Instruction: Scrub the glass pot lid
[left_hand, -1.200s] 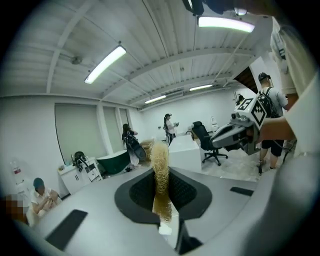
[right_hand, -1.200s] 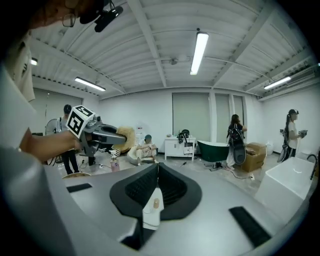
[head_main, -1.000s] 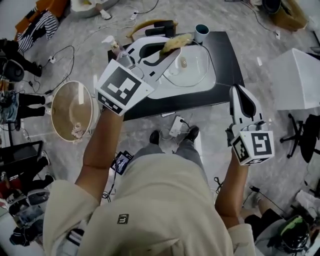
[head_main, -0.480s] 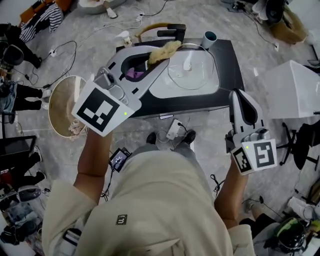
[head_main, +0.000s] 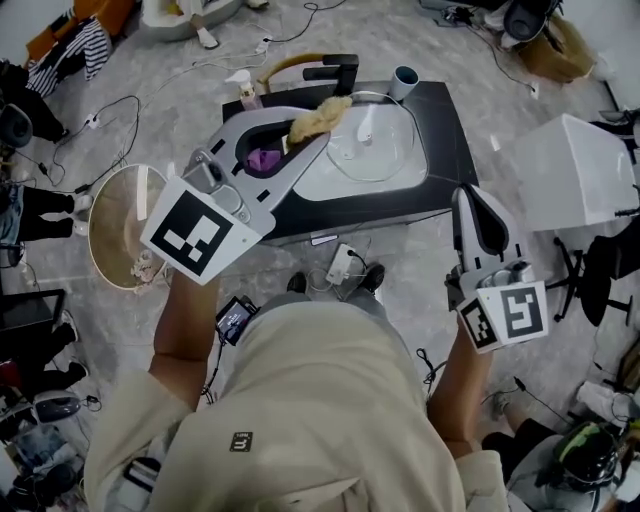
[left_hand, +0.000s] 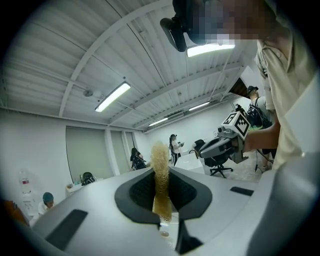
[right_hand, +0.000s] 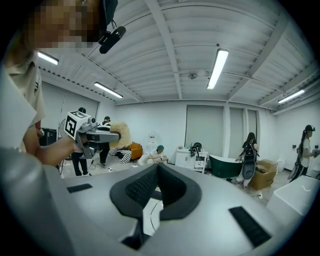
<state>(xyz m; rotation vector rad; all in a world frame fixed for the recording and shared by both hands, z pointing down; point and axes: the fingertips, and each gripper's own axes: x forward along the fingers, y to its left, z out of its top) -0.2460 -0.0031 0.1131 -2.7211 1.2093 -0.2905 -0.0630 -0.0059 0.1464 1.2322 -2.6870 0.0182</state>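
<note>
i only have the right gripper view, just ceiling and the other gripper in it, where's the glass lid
Observer: The head view shows the glass lid lying in the white sink on the black counter.
Operator: is the left one really gripping that fluffy thing
Observer: Yes. In the left gripper view, the left gripper has its jaws shut on the scrubber.
Operator: and where's mine
Observer: The right gripper is off the counter's near right corner, over the floor.

The left claw (head_main: 306, 130) hides the sink's (head_main: 335, 182) left side and the sponge's (head_main: 320, 112) lower end; a purple thing (head_main: 264, 160) beneath it cannot be identified.
</note>
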